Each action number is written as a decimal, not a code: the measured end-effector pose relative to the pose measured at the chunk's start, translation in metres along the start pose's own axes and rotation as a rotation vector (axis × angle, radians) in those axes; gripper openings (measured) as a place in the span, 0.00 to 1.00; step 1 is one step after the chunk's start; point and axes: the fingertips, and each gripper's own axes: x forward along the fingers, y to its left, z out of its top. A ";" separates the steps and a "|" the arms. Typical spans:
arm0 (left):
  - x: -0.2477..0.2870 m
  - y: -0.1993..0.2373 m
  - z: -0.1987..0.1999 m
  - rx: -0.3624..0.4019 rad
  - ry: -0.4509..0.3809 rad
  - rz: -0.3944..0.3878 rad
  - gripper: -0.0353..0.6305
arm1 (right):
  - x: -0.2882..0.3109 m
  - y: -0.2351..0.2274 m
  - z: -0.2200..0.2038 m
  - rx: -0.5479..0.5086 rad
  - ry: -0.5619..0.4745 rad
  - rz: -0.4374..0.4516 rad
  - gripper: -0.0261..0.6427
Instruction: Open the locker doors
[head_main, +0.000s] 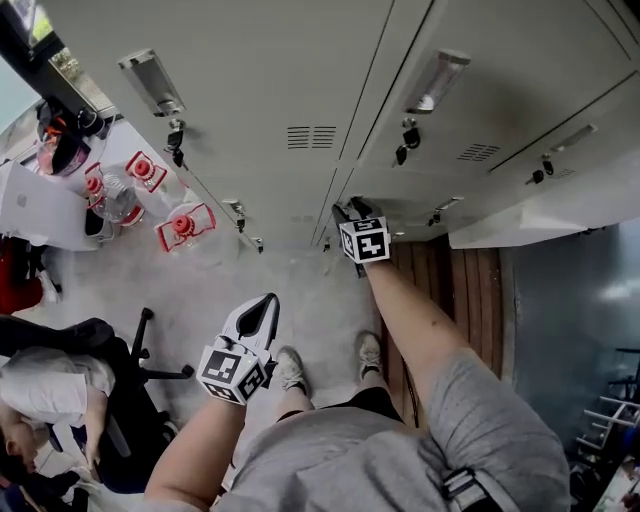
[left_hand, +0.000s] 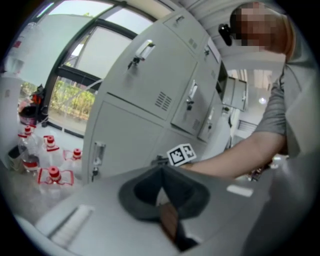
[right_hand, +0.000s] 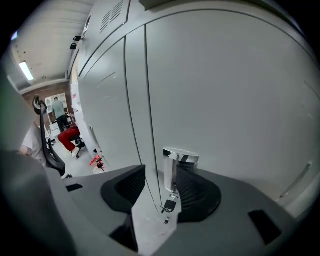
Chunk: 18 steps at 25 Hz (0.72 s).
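Note:
Grey locker doors (head_main: 300, 90) fill the wall in front of me. My right gripper (head_main: 349, 211) reaches down to a low door (right_hand: 225, 100). In the right gripper view it (right_hand: 161, 177) stands open around that door's chrome handle (right_hand: 179, 167); the handle is close to the right pad, while the left pad is well clear of it. A small key (right_hand: 169, 205) hangs under the handle. My left gripper (head_main: 267, 302) hangs back at knee height, away from the lockers. Its jaws (left_hand: 161, 172) are shut with nothing in them. The right gripper's marker cube (left_hand: 181, 154) shows beyond them.
A locker door (head_main: 545, 215) at the right stands swung out. Red-capped water bottles (head_main: 180, 225) sit on the floor at the left of the lockers. An office chair (head_main: 150, 370) and a seated person (head_main: 50, 390) are at the lower left. My feet (head_main: 330, 365) are close to the lockers.

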 end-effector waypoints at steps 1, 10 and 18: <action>-0.005 0.004 0.000 -0.004 -0.001 -0.002 0.06 | 0.003 0.002 0.001 0.002 0.001 -0.006 0.31; -0.019 0.019 -0.010 -0.007 0.014 -0.001 0.06 | -0.010 0.015 -0.010 -0.080 -0.009 0.030 0.32; 0.018 -0.032 -0.021 -0.031 0.020 -0.025 0.06 | -0.101 0.025 -0.080 -0.029 -0.031 0.123 0.32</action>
